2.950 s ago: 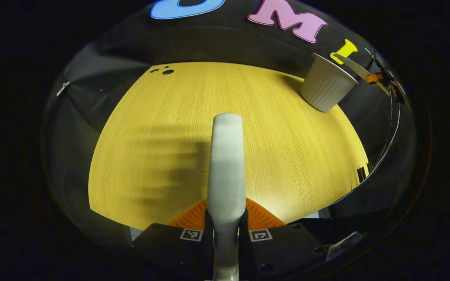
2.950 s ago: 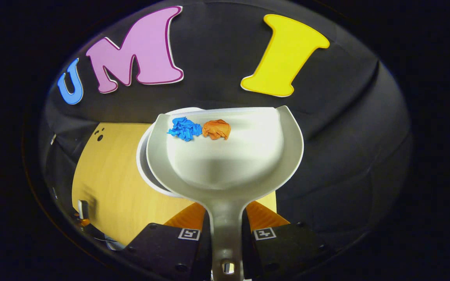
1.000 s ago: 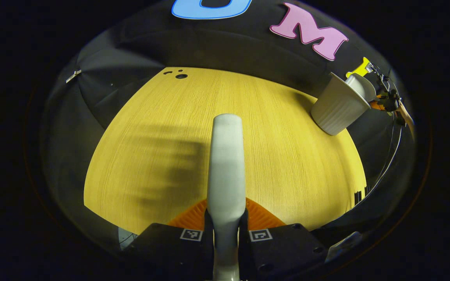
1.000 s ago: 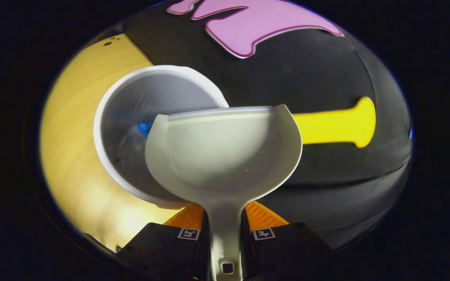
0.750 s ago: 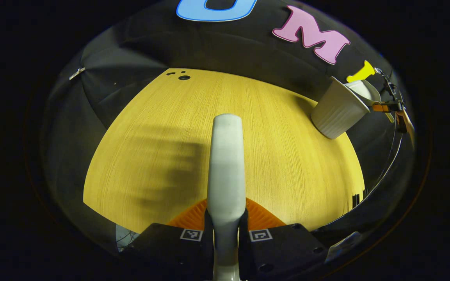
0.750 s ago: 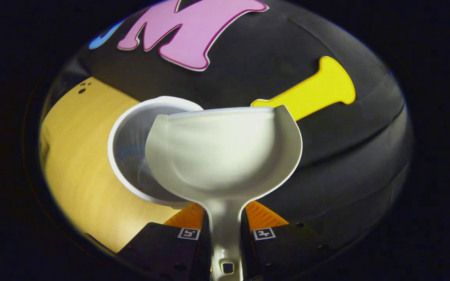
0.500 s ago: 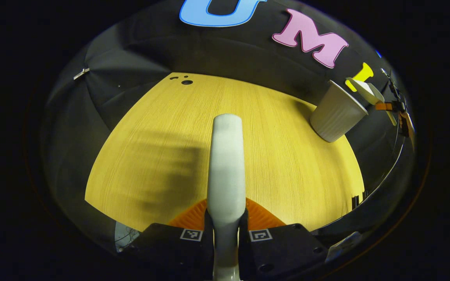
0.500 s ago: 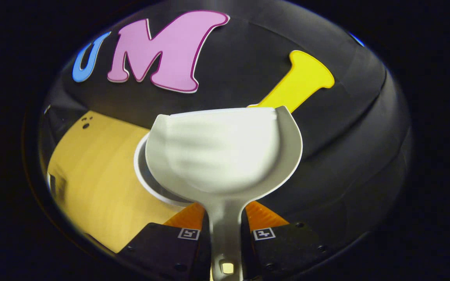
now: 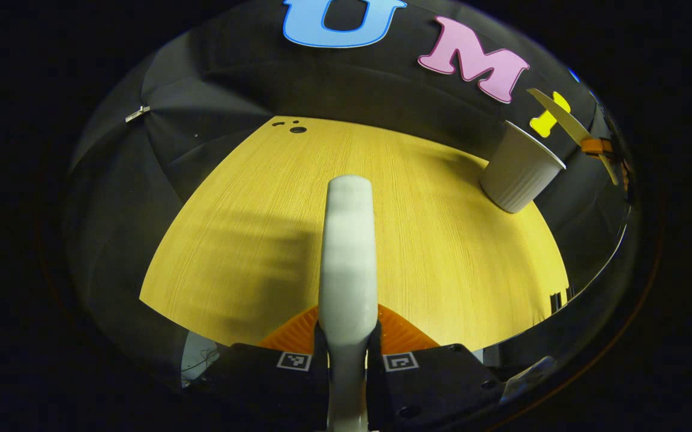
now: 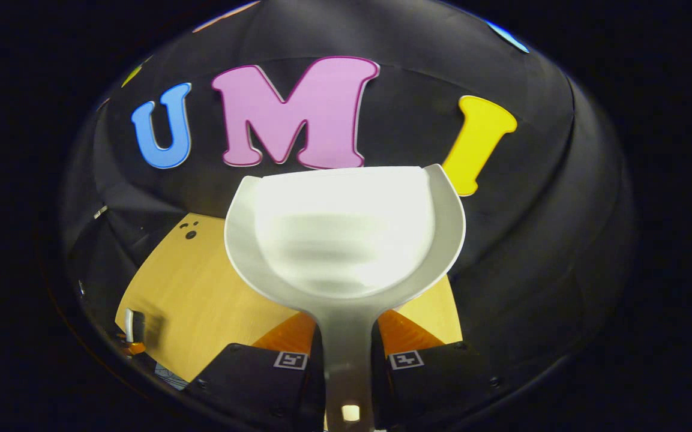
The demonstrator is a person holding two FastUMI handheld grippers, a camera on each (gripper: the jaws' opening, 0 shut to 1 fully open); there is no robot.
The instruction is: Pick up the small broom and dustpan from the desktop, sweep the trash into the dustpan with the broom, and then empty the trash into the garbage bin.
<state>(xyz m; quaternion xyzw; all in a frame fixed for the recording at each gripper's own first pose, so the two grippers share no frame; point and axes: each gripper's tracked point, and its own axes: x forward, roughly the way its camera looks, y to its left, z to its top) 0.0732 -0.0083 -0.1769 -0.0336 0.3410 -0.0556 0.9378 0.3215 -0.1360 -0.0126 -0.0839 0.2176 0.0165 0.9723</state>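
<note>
The white small broom (image 9: pixel 349 252) points forward over the yellow wooden desktop (image 9: pixel 442 252), with my left gripper (image 9: pixel 349 331) shut on its handle. The white ribbed garbage bin (image 9: pixel 520 174) stands at the desk's far right corner. Above it hangs the dustpan (image 9: pixel 565 117), seen edge-on. In the right gripper view the dustpan (image 10: pixel 346 240) is level and holds nothing, my right gripper (image 10: pixel 349 335) shut on its handle. The pan hides the bin there. The broom (image 10: pixel 131 325) shows small at the lower left.
Small dark holes (image 9: pixel 294 127) mark the desktop's far left corner. Black cloth walls close in behind and beside the desk. A cable (image 9: pixel 592 252) hangs past the desk's right edge. The desk's near edge lies just ahead of my left gripper.
The blue and orange scraps left the dustpan as it tipped over the bin. The pan has since levelled and lifted clear of the bin. The left gripper barely shifted.
</note>
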